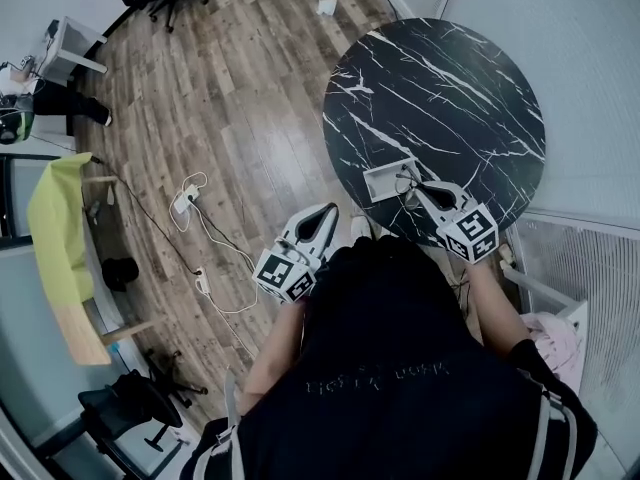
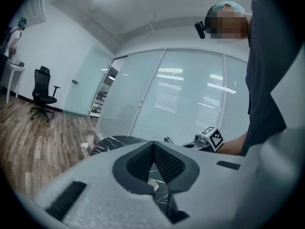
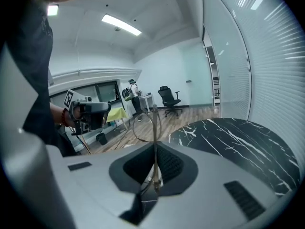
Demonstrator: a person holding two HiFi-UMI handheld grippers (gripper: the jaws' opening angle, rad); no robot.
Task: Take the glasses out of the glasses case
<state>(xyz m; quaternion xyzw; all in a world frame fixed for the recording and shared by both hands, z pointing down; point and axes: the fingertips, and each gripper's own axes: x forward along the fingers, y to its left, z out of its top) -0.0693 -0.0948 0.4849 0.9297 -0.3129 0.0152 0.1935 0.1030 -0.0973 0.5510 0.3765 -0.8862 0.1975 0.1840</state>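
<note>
Our right fingers [image 3: 171,166] clamp the glasses [image 3: 154,128] just beside the case [image 1: 385,180]; left fingers [image 2: 167,163] together, empty. We judge lifting-out underway; next, raise them clear.

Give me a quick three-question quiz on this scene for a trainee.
1. Fill in: the white glasses case lies on the round black ___.
2. True or false: the right gripper has its fingers shut on the glasses.
3. Pick one: the left gripper hangs over A) the tabletop, B) the wooden floor, C) the case.

Key: 1 table; 2 true; 3 B.
</note>
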